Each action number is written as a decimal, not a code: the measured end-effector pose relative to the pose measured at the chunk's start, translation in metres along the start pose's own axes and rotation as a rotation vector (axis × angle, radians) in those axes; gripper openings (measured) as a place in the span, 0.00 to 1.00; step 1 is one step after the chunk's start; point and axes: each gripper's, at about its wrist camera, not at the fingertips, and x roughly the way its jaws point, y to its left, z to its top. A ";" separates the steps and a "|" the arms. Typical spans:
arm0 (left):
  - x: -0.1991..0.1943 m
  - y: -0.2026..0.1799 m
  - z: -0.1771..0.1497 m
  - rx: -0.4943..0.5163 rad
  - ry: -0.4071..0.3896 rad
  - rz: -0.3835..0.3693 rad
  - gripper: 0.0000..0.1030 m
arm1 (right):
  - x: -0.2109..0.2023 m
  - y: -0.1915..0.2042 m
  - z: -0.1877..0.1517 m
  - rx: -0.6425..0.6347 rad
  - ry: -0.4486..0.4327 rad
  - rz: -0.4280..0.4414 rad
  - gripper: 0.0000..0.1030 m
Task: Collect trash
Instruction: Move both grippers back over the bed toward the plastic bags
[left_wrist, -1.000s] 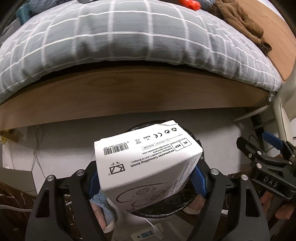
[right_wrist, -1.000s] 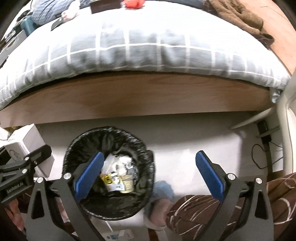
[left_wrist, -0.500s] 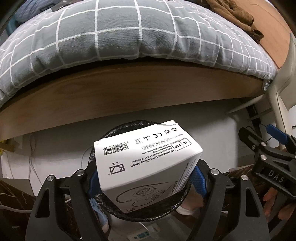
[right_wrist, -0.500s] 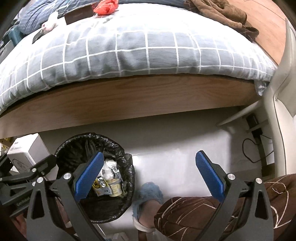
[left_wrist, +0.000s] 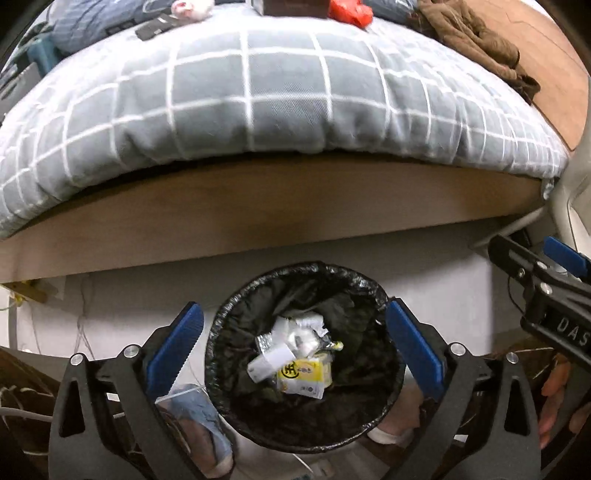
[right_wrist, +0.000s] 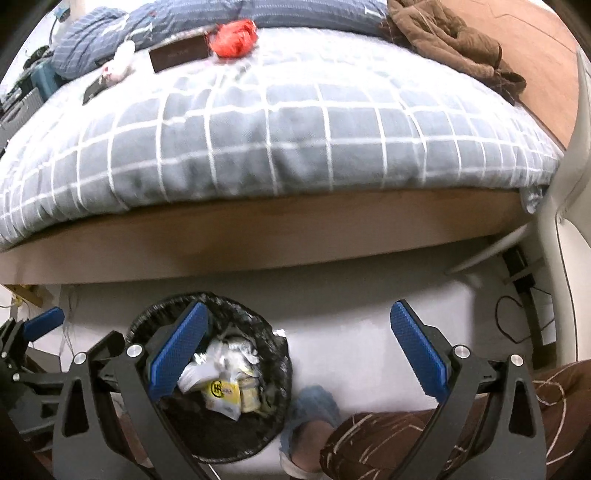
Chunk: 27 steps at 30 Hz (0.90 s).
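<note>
A round bin with a black liner (left_wrist: 229, 306) stands on the pale floor by the bed. Crumpled white wrappers, a small white boxy piece (left_wrist: 269, 361) and a yellow packet (left_wrist: 301, 373) lie inside. My left gripper (left_wrist: 293, 314) hangs straight over the bin. Its jaws are opening and nothing is between the blue pads. My right gripper (right_wrist: 300, 314) is open and empty, with its left finger over the bin (right_wrist: 275, 354) and the rest over bare floor. Each gripper shows at the edge of the other's view: the right gripper (left_wrist: 546, 273) and the left gripper (right_wrist: 37, 325).
A bed with a grey checked duvet (right_wrist: 295, 129) and wooden frame (right_wrist: 258, 232) fills the background. A red crumpled bag (right_wrist: 234, 37), a dark box (right_wrist: 181, 55) and a brown garment (right_wrist: 454, 40) lie on it. A slippered foot (right_wrist: 314, 413) and a brown-trousered leg (right_wrist: 406, 435) are beside the bin.
The white box that my left gripper held is gone from its jaws, which now stand wide apart. Both views have tilted up, showing more of the bed.
</note>
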 end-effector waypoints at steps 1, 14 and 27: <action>-0.004 0.003 0.001 -0.002 -0.010 0.001 0.94 | -0.002 0.002 0.003 -0.002 -0.009 0.004 0.93; -0.054 0.038 0.047 -0.061 -0.154 0.013 0.94 | -0.040 0.025 0.046 -0.040 -0.167 0.032 0.93; -0.087 0.062 0.094 -0.082 -0.253 0.006 0.94 | -0.063 0.042 0.093 -0.089 -0.260 0.050 0.92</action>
